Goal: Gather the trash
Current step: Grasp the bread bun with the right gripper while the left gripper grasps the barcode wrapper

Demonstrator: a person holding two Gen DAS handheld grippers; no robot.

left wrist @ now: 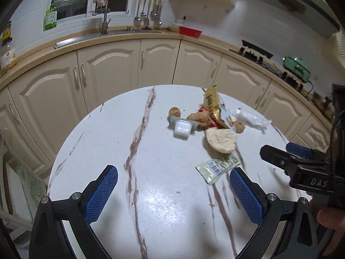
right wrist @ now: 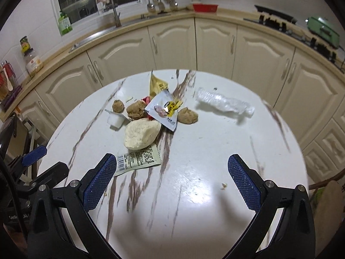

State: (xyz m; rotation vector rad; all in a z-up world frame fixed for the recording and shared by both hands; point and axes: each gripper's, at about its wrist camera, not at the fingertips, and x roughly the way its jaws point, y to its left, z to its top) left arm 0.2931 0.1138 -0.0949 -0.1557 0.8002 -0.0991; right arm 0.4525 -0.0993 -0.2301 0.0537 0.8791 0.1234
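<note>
A: Where is the trash?
B: A green sachet (right wrist: 138, 158) lies just near of a pale bun (right wrist: 141, 135), mid-counter (right wrist: 215, 151).
A: And the grippers?
B: The left hand-held gripper (left wrist: 173, 192) and right hand-held gripper (right wrist: 172, 182) both hover above the near edge, jaws wide, empty.

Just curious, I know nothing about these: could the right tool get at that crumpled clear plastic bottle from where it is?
Probably yes. The right tool is open, and only bare table lies between it and the clear plastic bottle.
</note>
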